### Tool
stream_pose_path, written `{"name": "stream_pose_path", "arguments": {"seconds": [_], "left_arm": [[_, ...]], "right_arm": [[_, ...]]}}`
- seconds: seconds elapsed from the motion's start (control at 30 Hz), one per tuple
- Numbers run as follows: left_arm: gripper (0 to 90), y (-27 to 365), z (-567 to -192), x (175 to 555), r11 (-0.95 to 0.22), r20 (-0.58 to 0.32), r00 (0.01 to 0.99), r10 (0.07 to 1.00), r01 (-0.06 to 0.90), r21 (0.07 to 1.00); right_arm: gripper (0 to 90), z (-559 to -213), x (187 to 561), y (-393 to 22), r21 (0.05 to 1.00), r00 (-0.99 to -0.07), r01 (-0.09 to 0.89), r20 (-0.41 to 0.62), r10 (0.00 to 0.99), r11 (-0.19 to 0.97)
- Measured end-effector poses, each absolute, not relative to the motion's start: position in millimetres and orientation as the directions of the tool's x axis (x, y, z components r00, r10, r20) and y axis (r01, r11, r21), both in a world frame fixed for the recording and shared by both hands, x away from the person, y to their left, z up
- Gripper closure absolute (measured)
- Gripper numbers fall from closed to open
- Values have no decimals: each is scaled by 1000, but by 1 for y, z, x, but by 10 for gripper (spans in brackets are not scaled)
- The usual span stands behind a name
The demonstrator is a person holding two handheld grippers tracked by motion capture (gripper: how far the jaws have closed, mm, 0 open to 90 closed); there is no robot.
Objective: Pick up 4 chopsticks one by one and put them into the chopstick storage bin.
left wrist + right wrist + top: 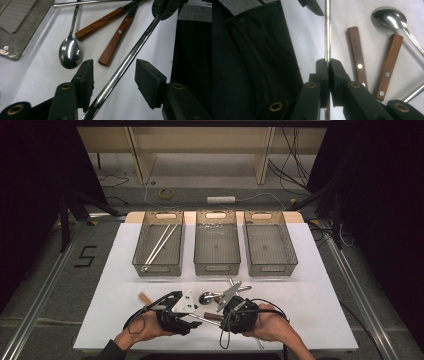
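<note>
Steel rod (125, 65) — a slim, polished, round bar with fine lettering engraved along it — hangs just above the white table (320, 320) near its near edge, spanning the gap between the two grippers. The right gripper (328, 62) has its black jaws pinched tight on the rod, the two pads meeting around the shaft. The left gripper (113, 75) has its jaws about halfway apart with the rod running slantwise between them; the rod lies just beside one pad and well clear of the other, and neither presses on it.

The left gripper view shows the engraving and, beyond the rod, a shiny spoon (69, 51) with its bowl facing up and two flat wooden handles (112, 42) with metal rivets, all lying on the table. The right gripper view shows the same wooden handles side by side and the spoon's bowl at the far corner. The high view adds three ribbed, translucent grey bins (217, 249) in a row across the far half of the table, the left-hand one holding pale sticks (160, 245).

Bare table lies open toward both side edges and between the bins and the cutlery.
</note>
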State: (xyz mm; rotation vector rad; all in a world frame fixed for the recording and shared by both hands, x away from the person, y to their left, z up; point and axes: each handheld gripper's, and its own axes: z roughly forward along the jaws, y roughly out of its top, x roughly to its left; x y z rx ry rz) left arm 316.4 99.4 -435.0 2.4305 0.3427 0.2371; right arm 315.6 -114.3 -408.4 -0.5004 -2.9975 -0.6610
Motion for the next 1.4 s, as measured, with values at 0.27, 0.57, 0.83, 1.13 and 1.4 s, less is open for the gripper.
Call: {"name": "stream_pose_path", "arguments": {"seconds": [0.27, 0.57, 0.83, 1.13, 1.4], "left_arm": [[605, 99, -436, 315, -762, 80, 958, 276, 167, 625], [701, 98, -438, 312, -794, 72, 978, 197, 116, 597], [831, 97, -437, 307, -792, 56, 990, 128, 68, 606], [834, 112, -433, 319, -759, 68, 956, 285, 182, 625], [834, 123, -429, 325, -705, 69, 906, 418, 275, 654]], "right_arm": [[868, -410, 316, -113, 401, -959, 283, 96, 267, 871], [866, -412, 314, -114, 402, -970, 243, 94, 224, 883], [769, -409, 325, -123, 437, -969, 243, 80, 232, 866], [512, -385, 333, -149, 584, -897, 405, 105, 428, 704], [402, -378, 337, -164, 687, -820, 471, 110, 562, 553]]}}
